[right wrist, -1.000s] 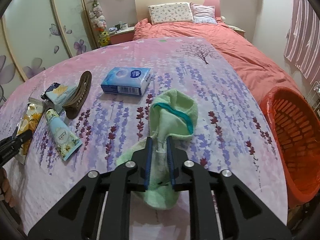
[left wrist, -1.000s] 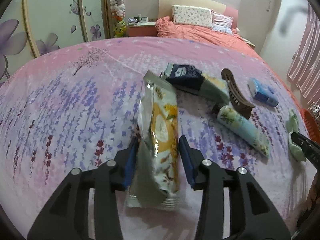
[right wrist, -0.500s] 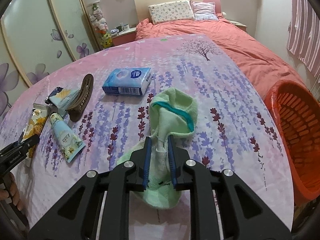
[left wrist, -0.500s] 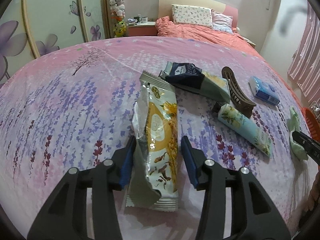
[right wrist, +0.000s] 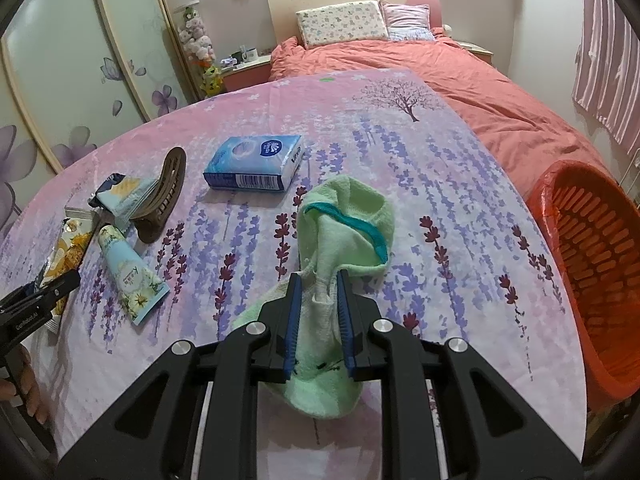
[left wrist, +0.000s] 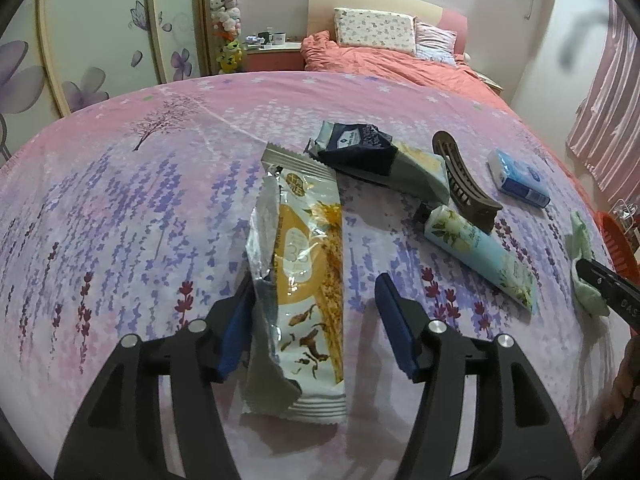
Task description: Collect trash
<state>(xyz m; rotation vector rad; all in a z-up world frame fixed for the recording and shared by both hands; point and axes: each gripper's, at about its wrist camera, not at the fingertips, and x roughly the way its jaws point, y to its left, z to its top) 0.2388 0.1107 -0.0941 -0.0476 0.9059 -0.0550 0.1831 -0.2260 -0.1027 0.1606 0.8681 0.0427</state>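
- Blue-padded jaws of the left gripper [left wrist: 316, 322] are spread wide; nothing is clamped. The empty snack wrapper [left wrist: 302, 276] lies flat between them, its left edge touching or nearly touching the left pad, the right pad held clear.
- Green cloth [right wrist: 340, 256] is pinched by the right gripper [right wrist: 318, 322], jaws closed on a bunched fold. Whether the cloth is lifted off the cover cannot be told; most of it appears to rest on the bedspread [right wrist: 440, 152].
- Step in hand, as judged: the wrapper is lined up for a grasp, not yet taken.
- Next move: the left jaws are to be closed on the crinkled foil, low enough that the thin film is caught and not skated over, then carried to the orange basket [right wrist: 592, 264], seen past the spread's right edge.
- Second wrapper [left wrist: 380, 160], dark and pale, lies beyond the first and is still to be collected.
- Not trash, to be left alone: hair clip [left wrist: 464, 184], lotion tube [left wrist: 480, 256], tissue pack [right wrist: 254, 164].
- Risk: the tube lies just right of the right pad and could be nudged.
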